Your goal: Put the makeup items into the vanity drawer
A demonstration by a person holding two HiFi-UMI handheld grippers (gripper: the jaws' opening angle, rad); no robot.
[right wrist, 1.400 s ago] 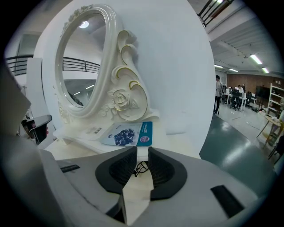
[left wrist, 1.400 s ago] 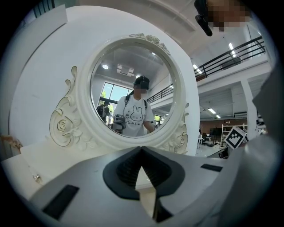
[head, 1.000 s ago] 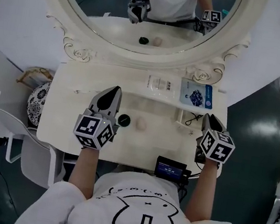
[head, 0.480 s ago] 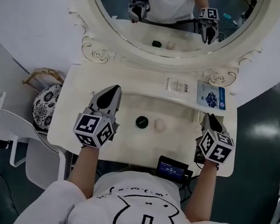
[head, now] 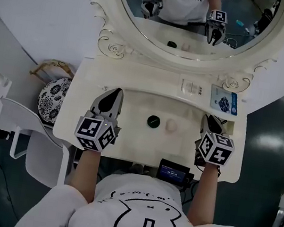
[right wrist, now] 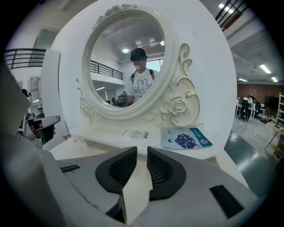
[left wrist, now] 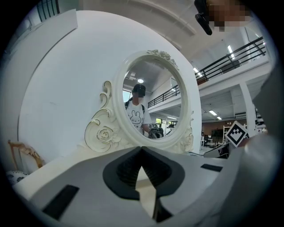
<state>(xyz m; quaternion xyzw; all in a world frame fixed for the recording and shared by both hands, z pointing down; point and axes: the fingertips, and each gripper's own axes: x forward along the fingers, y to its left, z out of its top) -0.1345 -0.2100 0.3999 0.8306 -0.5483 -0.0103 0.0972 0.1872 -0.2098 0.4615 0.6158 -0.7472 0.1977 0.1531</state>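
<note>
A black round compact and a pale puff lie side by side on the white vanity, between my two grippers. My left gripper hovers to their left, pointing level at the mirror, its tips meeting with nothing held. To their right, my right gripper tilts down, a narrow gap between its pads and nothing in it. A white sachet and a blue sachet rest on the raised shelf under the mirror. I cannot make out a drawer.
The oval mirror with its carved frame stands behind the shelf and reflects both grippers. A black device sits at the vanity's front edge. Left of the vanity are a patterned cushion and a white chair.
Both grippers have shifted left relative to the vanity. The compact and puff now lie farther from the left gripper and nearer the right one. Neither gripper's jaws have visibly changed.
</note>
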